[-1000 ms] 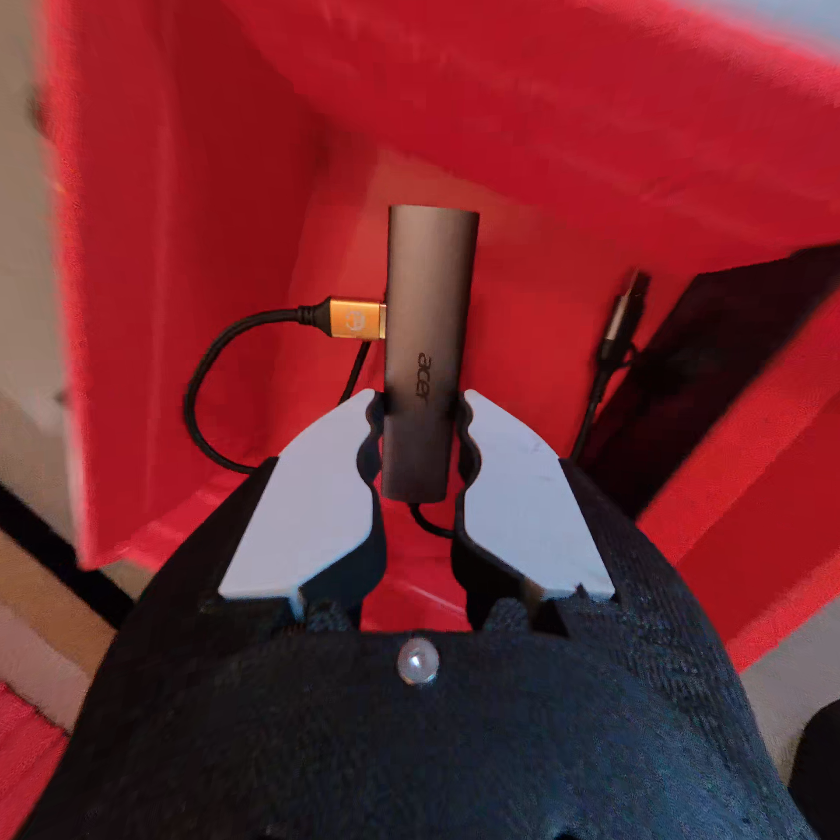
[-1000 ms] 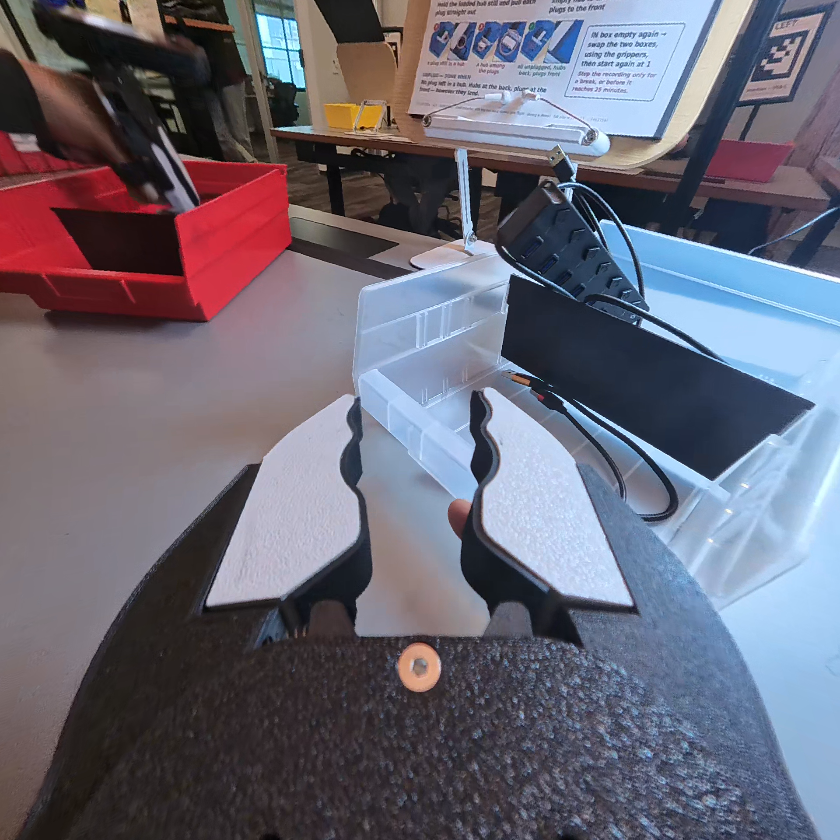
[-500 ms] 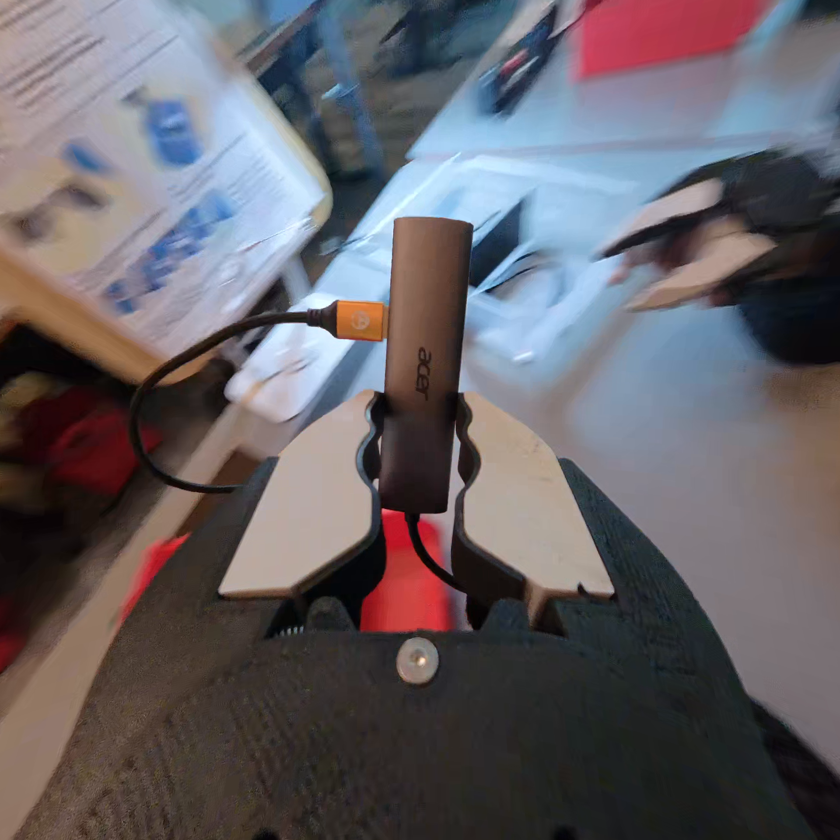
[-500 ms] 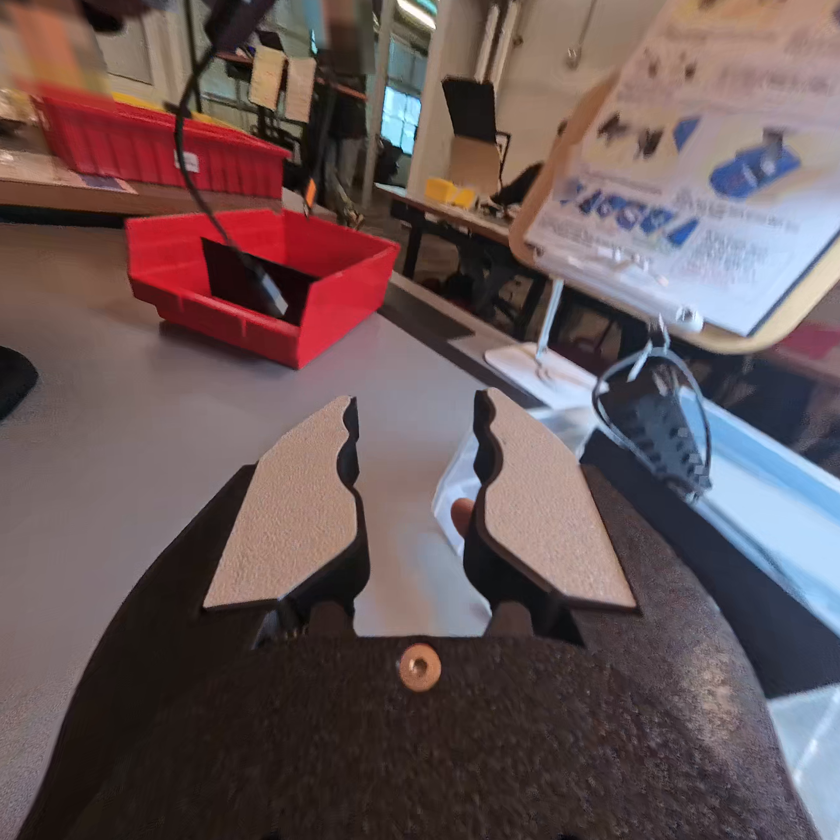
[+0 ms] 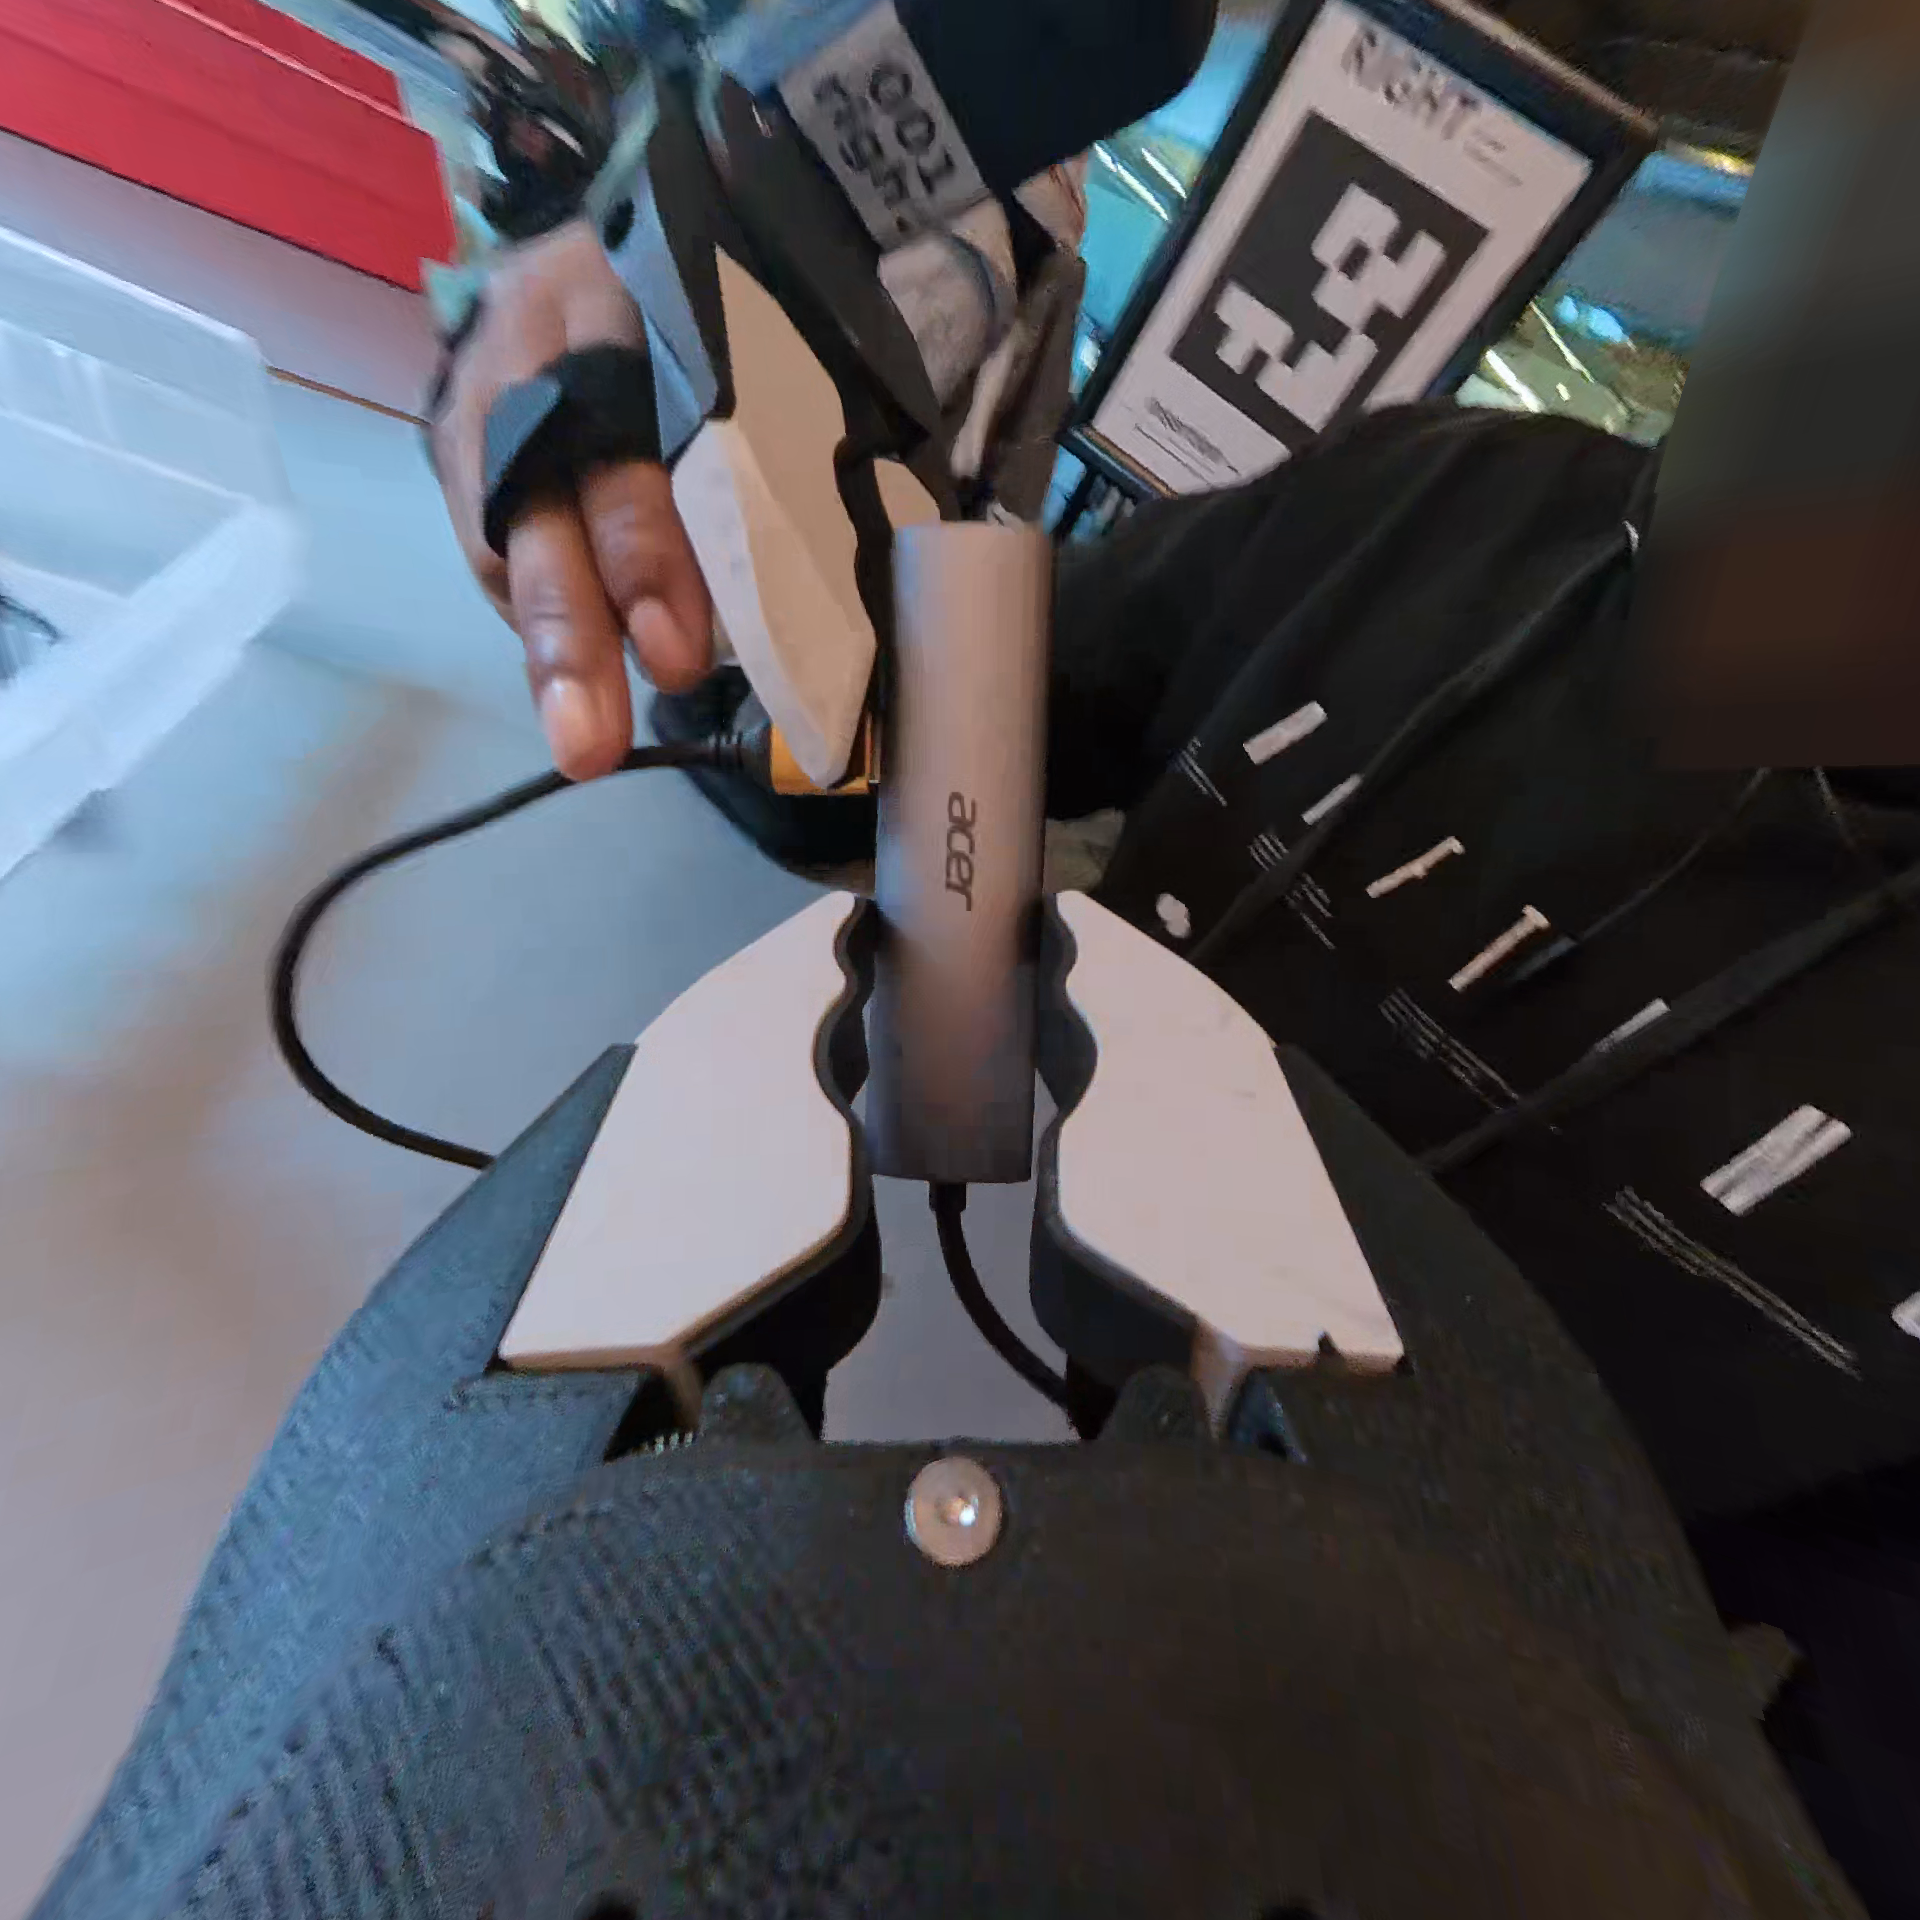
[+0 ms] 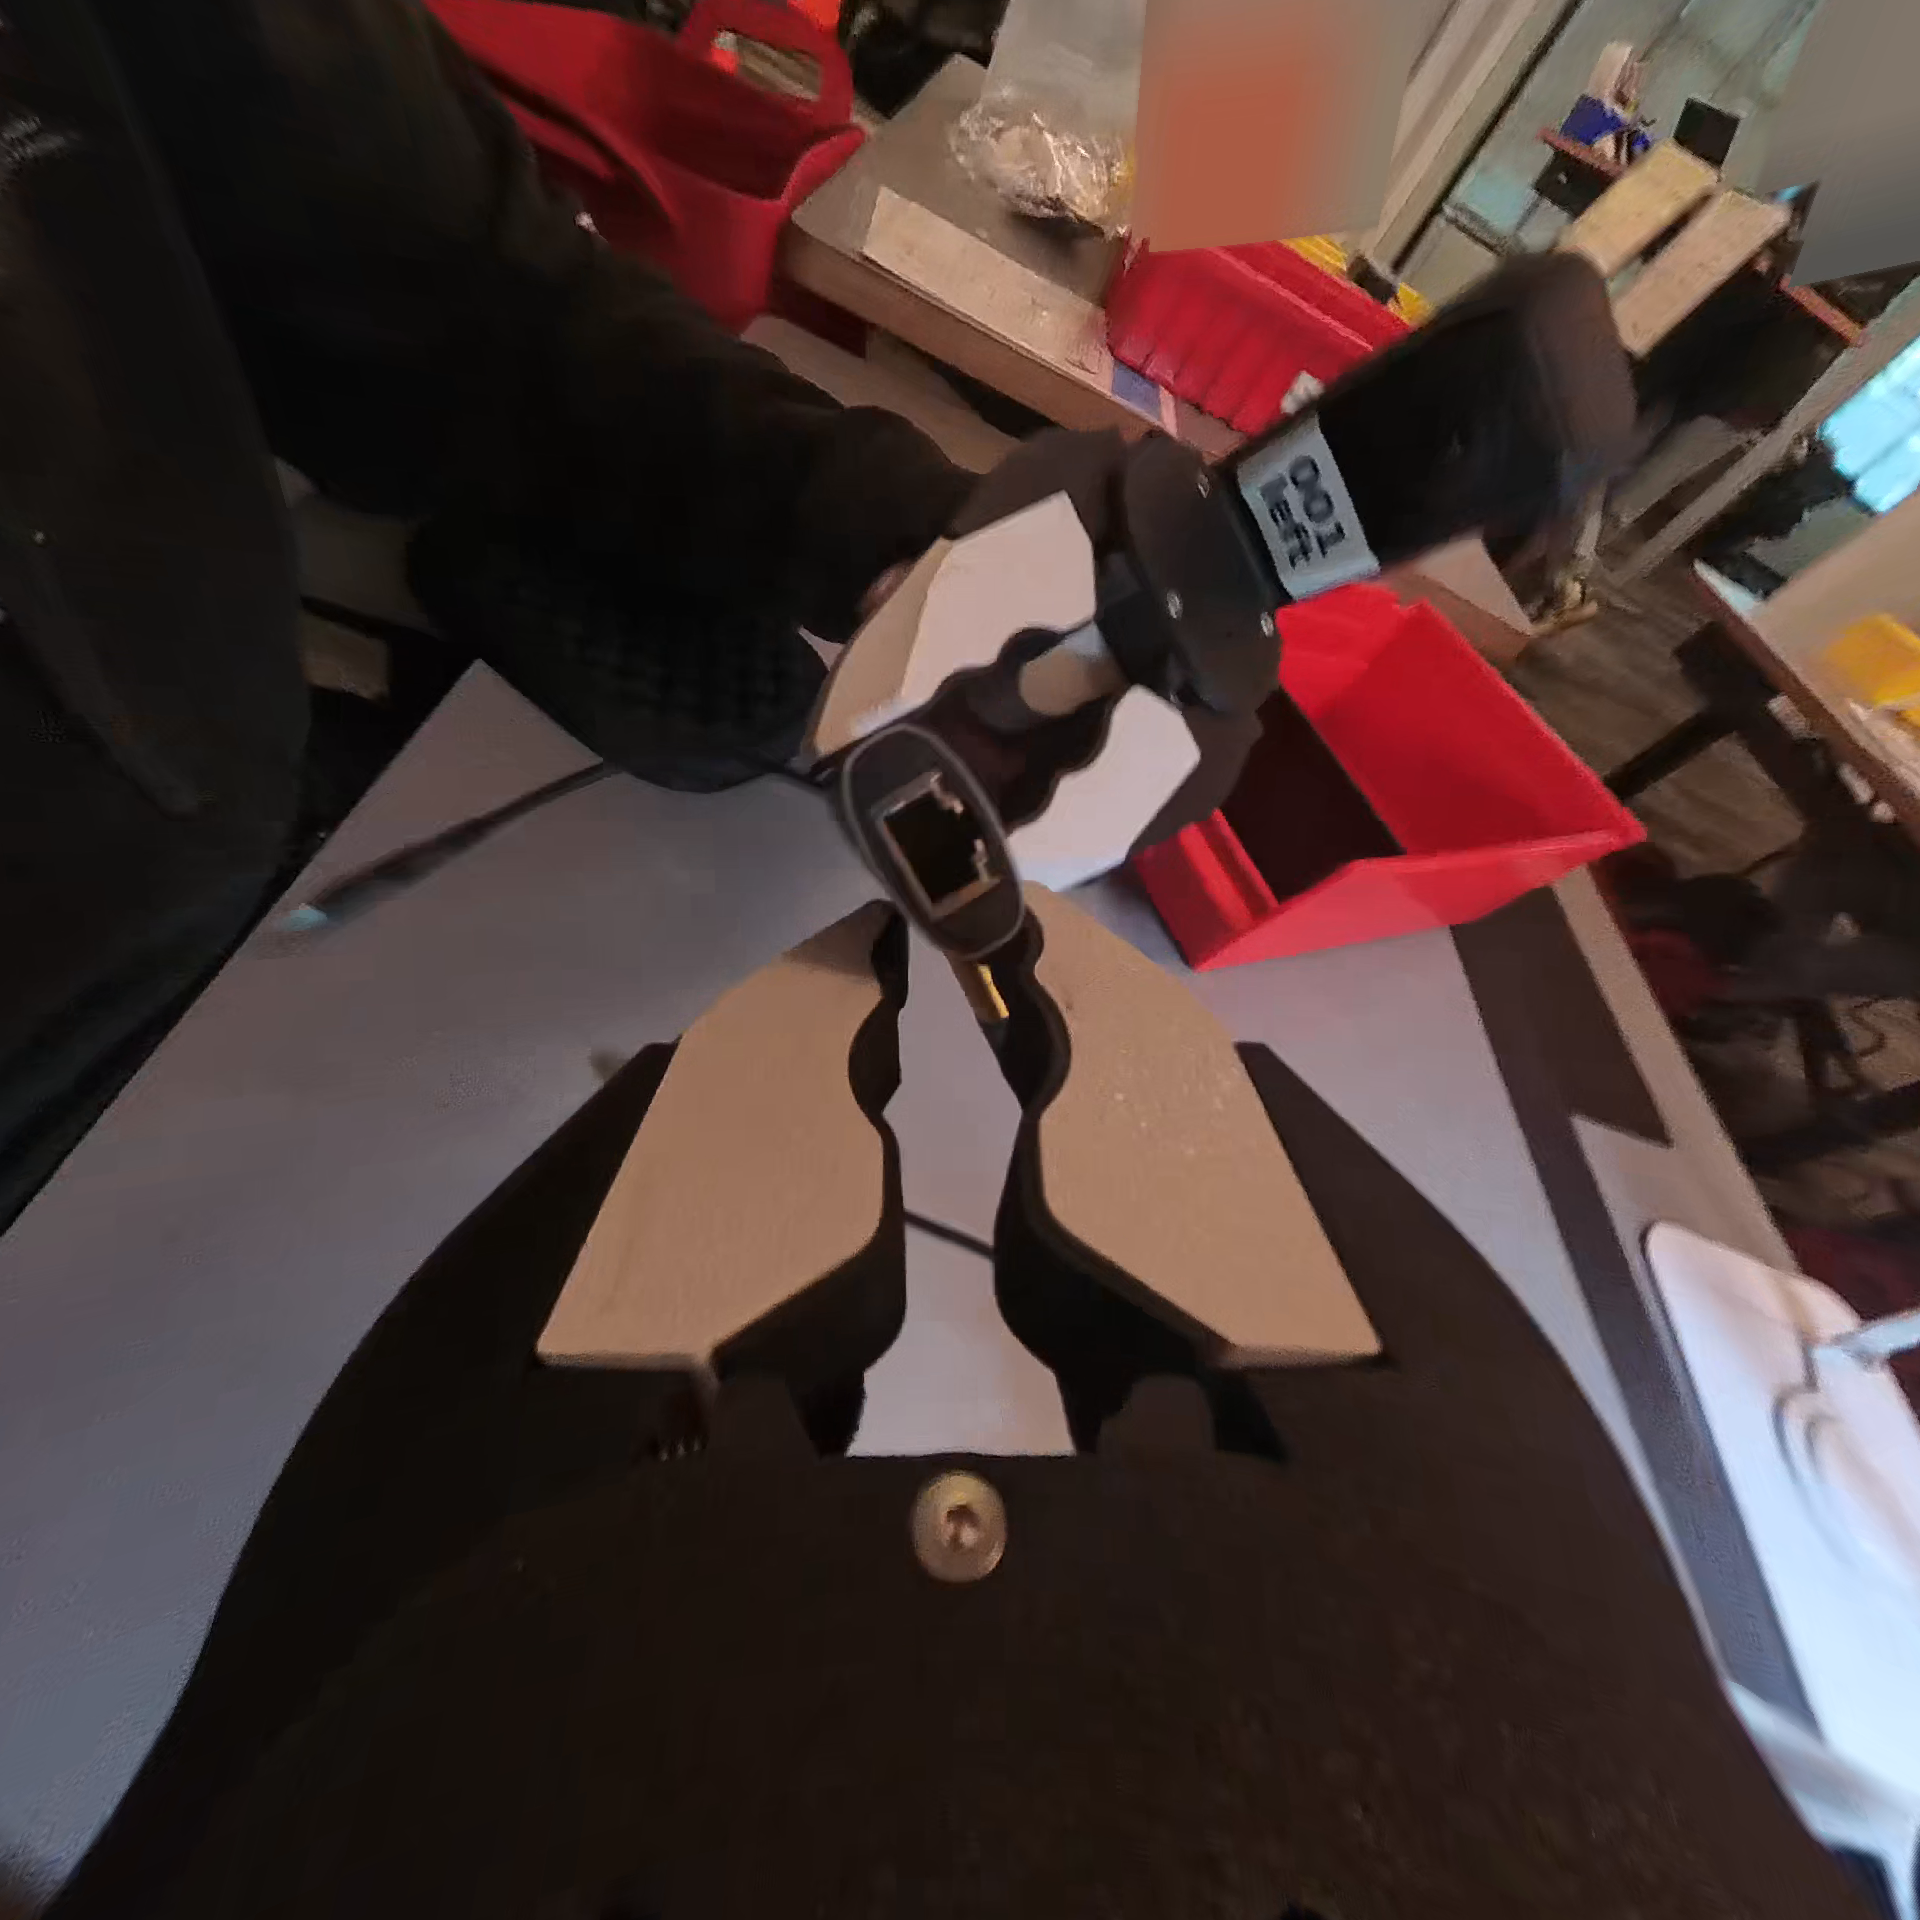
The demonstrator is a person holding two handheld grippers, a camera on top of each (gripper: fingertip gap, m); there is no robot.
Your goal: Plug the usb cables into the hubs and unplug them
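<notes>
1. Grey flat tabletop [image 5: 156,1195]: the work surface under both grippers. Nothing held by either gripper rests on it.

2. Red open plastic bin [image 6: 1455,790]: stands on the tabletop beyond the left gripper in the right wrist view, well apart from the work in hand.

3. Left gripper, black body with pale flat fingers [image 5: 951,925]: jaws narrowed onto the lower part of the hub, which stands upright between them and is held clear of the table.

4. Right gripper, same build [image 6: 961,925]: in its own view the fingers stand a narrow gap apart with the plug lying in that gap. In the left wrist view one pale finger [image 5: 790,623] lies over the plug. Whether the pads are actually pressing the plug cannot be told.

5. Slim grey metal USB hub [image 5: 961,831]: clamped in the left gripper. Its far end, bearing a rectangular socket [image 6: 935,847], faces the right wrist camera.

6. Black round cable [image 5: 343,935]: loops from the plug down to the left of the left gripper.

7. Orange metal-shelled USB plug [image 5: 795,774]: seated in the hub's side port, just beside the right gripper's finger.

8. Step judged: unplugging, at the grasp stage. Next move calls for a firm pinch on the orange shell, then a straight pull away from the port while the left gripper holds the hub steady.
</notes>
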